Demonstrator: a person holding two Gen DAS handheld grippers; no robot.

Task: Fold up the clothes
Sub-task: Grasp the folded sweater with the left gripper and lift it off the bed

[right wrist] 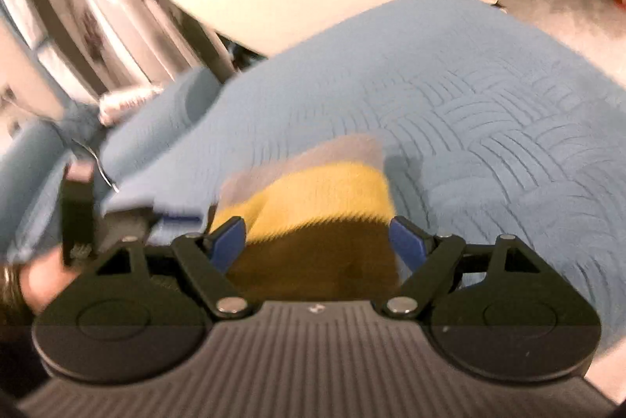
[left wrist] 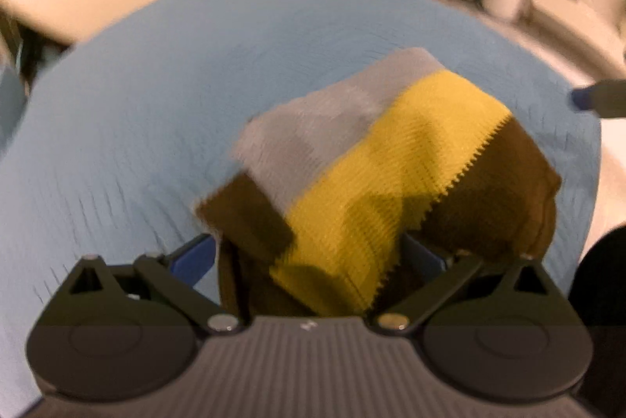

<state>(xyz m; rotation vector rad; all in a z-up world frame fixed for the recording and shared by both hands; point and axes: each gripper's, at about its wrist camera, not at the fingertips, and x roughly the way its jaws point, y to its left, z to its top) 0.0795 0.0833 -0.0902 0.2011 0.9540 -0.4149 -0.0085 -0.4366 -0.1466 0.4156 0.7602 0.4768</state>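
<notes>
Surface: a light blue quilted cover (left wrist: 195,74) (right wrist: 489,97) stitched in arcs of curved lines, spread over the whole work surface.
Drape: at the left of the right wrist view the blue cover bunches into loose folds (right wrist: 129,144) and drops over the edge.
On it: a folded knitted garment in grey, yellow and dark brown bands (left wrist: 383,152) (right wrist: 313,183), lying on the cover near its front edge.
Garment detail: the grey band lies farthest away, the yellow in the middle, the brown nearest; yellow meets brown in a zigzag line.
Sharpness: both views are motion-blurred.
</notes>
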